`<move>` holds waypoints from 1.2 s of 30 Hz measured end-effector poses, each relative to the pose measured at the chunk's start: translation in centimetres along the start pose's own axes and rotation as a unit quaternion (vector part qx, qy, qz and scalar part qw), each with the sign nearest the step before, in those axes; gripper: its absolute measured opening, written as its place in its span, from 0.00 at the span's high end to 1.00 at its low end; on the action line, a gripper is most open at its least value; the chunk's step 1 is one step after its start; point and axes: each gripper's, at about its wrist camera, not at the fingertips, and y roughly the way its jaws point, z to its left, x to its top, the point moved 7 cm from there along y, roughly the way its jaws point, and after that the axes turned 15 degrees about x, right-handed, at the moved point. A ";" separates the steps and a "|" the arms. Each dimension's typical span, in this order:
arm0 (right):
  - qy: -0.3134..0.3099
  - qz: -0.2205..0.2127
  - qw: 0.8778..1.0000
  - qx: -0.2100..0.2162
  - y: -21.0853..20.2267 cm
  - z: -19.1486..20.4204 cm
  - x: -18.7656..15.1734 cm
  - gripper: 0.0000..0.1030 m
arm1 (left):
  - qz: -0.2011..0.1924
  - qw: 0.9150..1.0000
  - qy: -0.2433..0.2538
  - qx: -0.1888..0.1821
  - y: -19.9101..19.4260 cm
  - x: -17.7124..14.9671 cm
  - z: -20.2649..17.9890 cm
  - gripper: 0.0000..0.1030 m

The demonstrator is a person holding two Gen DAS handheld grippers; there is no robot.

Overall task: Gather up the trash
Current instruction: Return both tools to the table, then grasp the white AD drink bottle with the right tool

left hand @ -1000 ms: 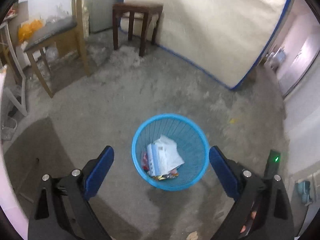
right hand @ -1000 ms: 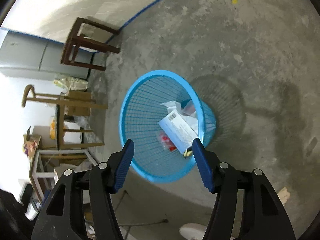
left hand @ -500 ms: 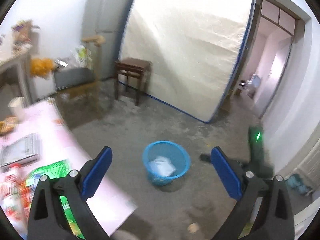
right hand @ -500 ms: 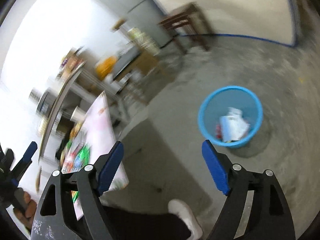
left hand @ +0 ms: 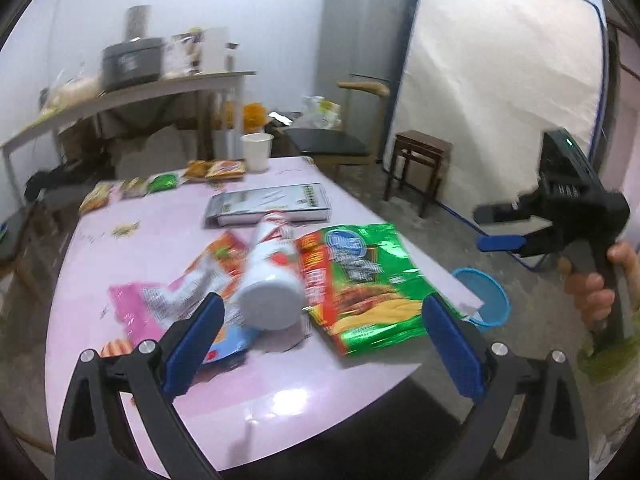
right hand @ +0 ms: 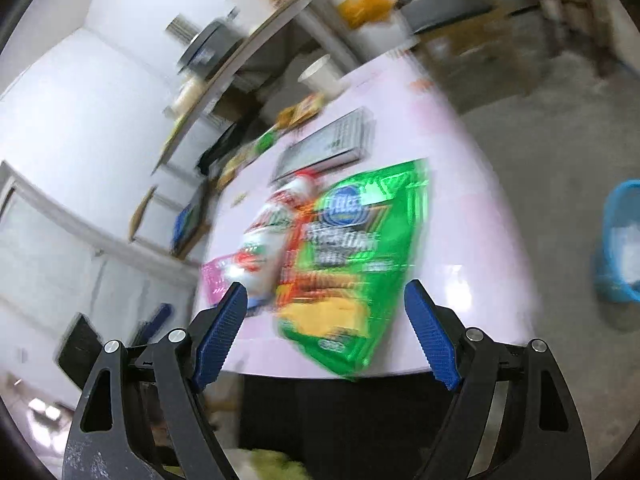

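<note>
A pink table (left hand: 240,380) carries the trash: a green chip bag (left hand: 368,280), a white canister (left hand: 272,276) lying on its side, and a pink wrapper (left hand: 148,304). My left gripper (left hand: 320,312) hovers open over the near edge, with nothing between its fingers. The right wrist view is blurred. It shows the chip bag (right hand: 352,256) and the canister (right hand: 272,236) ahead of my open, empty right gripper (right hand: 326,292). The right gripper (left hand: 500,228) also appears at the right of the left wrist view, held by a hand (left hand: 592,288). The blue basket (left hand: 486,296) with trash stands on the floor beyond the table's right edge.
Farther back on the table lie a flat printed box (left hand: 272,206), a paper cup (left hand: 257,151) and several small snack packets (left hand: 160,184). Behind stand a chair (left hand: 332,144), a wooden stool (left hand: 420,160), a cluttered bench (left hand: 120,92) and a mattress (left hand: 500,100).
Both views swung from the basket on the floor up to the table with the trash. The right gripper's jaws widened. The basket now sits at the right edge.
</note>
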 end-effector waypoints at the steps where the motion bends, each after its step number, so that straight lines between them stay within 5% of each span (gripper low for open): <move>1: 0.006 0.019 1.000 0.022 1.8 1.0 0.4 0.25 | -0.001 1.000 -0.008 0.001 0.1 -0.4 0.8 0.06; 5: 0.024 0.071 0.996 0.054 8.0 4.4 1.8 0.25 | 0.001 0.999 -0.037 -0.005 1.0 -1.4 3.0 0.06; 15: 0.040 0.156 0.984 -0.083 17.9 2.5 3.6 0.26 | 0.001 0.996 -0.093 -0.008 3.2 -2.6 9.2 0.06; 22: 0.039 0.165 0.978 -0.120 20.1 1.1 3.6 0.30 | 0.001 0.993 -0.118 0.020 3.3 -2.7 13.2 0.12; 31: 0.035 0.170 0.979 -0.106 20.8 1.9 3.4 0.37 | 0.041 0.987 -0.157 0.014 5.5 -3.7 13.9 0.39; 36: 0.051 0.154 0.986 -0.046 20.1 2.8 3.7 0.39 | 0.043 0.985 -0.165 0.010 4.7 -3.9 13.6 0.42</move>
